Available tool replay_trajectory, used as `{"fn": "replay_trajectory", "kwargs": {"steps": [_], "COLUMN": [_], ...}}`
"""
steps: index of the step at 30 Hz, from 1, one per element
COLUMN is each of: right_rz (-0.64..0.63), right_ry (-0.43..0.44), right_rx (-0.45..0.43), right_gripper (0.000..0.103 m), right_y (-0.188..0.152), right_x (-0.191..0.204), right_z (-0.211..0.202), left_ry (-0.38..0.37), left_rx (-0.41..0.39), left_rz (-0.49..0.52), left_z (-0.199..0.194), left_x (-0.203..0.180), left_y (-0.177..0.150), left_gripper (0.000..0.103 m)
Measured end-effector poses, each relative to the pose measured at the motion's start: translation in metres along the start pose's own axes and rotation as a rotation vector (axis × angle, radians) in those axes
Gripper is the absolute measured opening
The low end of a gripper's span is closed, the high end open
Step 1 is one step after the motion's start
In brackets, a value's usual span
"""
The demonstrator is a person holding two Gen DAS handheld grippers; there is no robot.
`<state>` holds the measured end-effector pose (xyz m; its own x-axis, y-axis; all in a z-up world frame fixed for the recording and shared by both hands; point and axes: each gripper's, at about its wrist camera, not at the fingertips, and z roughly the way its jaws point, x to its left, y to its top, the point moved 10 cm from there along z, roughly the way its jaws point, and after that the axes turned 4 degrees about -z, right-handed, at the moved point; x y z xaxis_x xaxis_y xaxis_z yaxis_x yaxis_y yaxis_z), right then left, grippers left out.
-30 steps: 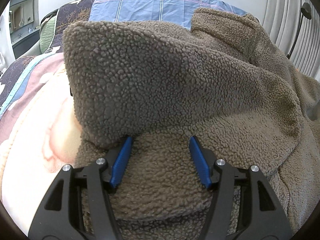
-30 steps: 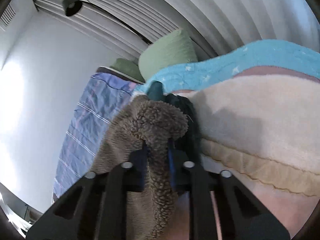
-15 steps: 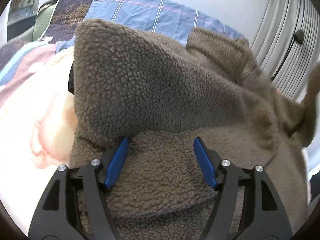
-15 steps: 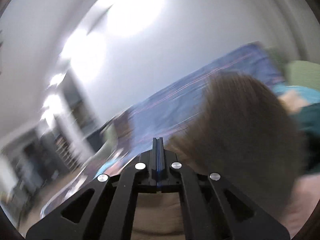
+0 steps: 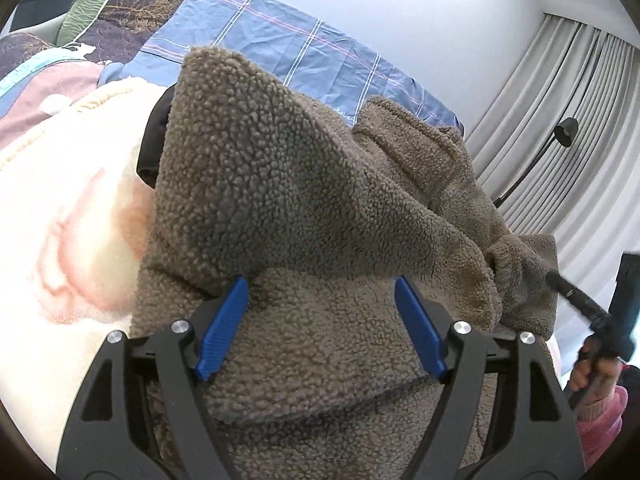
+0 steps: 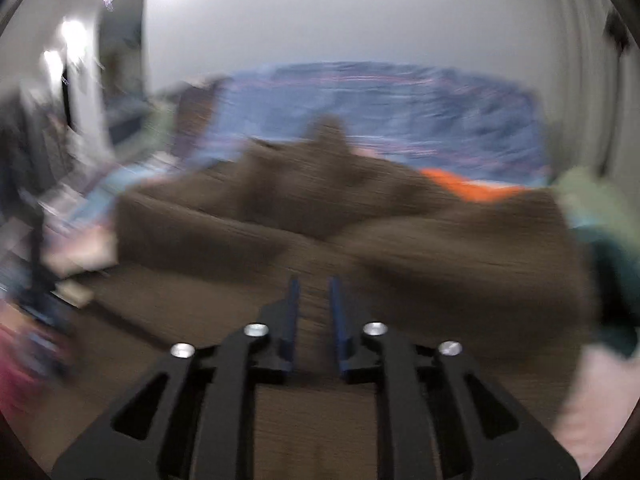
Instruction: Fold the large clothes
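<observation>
Both grippers, left (image 5: 320, 320) wide apart, right (image 6: 314, 304) narrowly parted, hover over the sideways-lying fleece jacket (image 5: 320, 208).

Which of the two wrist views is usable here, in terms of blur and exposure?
Left wrist view: sharp, evenly lit, the fleece jacket texture crisp, only fisheye bending at the curtains. Right wrist view: heavy motion blur smears the jacket and the blue bedding, ceiling lights blow out at top left; only the right gripper stays fairly crisp.
</observation>
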<state>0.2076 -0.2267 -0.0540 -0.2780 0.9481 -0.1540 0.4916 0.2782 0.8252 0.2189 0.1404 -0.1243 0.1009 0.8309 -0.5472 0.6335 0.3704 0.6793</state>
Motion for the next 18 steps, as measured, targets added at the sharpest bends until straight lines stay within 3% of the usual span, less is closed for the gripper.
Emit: {"fn": "replay_trajectory", "kwargs": {"steps": [1,2,6,9,10,11,12,14,16,18], "right_rz": [-0.044,-0.11,-0.368,-0.56,-0.575,-0.541,-0.479,-0.255,0.021,0.121], "right_ry": [-0.053,-0.107,-0.223,-0.394,-0.404,-0.429,-0.446,-0.364,-0.244,-0.122], "right_rx": [0.016,0.048,0.147,0.205,0.197,0.193,0.195,0.138,0.019,-0.089], "right_gripper": [0.054,0.069,0.075,0.075,0.062,0.016,0.013,0.011,0.011,0.011], "right_y": [-0.009,-0.021,-0.056,-0.073,-0.073,-0.067,-0.06,-0.039,-0.003,0.028], "right_x": [-0.008,-0.016,-0.02,-0.029,-0.033,-0.043,-0.055,-0.071,-0.088,-0.084], "right_z": [0.001,0.01,0.04,0.069,0.074,0.076,0.075,0.06,0.027,0.003], "left_ry": [0.002,0.005,0.016,0.017,0.018,0.02,0.02,0.016,0.003,-0.027], "left_rx": [0.001,0.0,-0.004,-0.002,-0.001,0.0,0.0,-0.001,0.0,0.004], "left_rz": [0.003,0.006,-0.001,-0.005,-0.004,-0.002,-0.002,-0.003,-0.004,0.002], "left_z": [0.001,0.001,0.0,0.002,0.002,0.002,0.002,0.001,0.001,0.0], "left_x": [-0.001,-0.002,0.001,0.001,0.001,0.001,0.001,0.001,0.0,-0.004], "left_y": [0.001,0.001,0.001,0.001,0.001,0.0,0.0,0.0,0.0,0.0], "left_gripper": [0.077,0.077,0.077,0.077,0.077,0.078,0.078,0.078,0.078,0.08]}}
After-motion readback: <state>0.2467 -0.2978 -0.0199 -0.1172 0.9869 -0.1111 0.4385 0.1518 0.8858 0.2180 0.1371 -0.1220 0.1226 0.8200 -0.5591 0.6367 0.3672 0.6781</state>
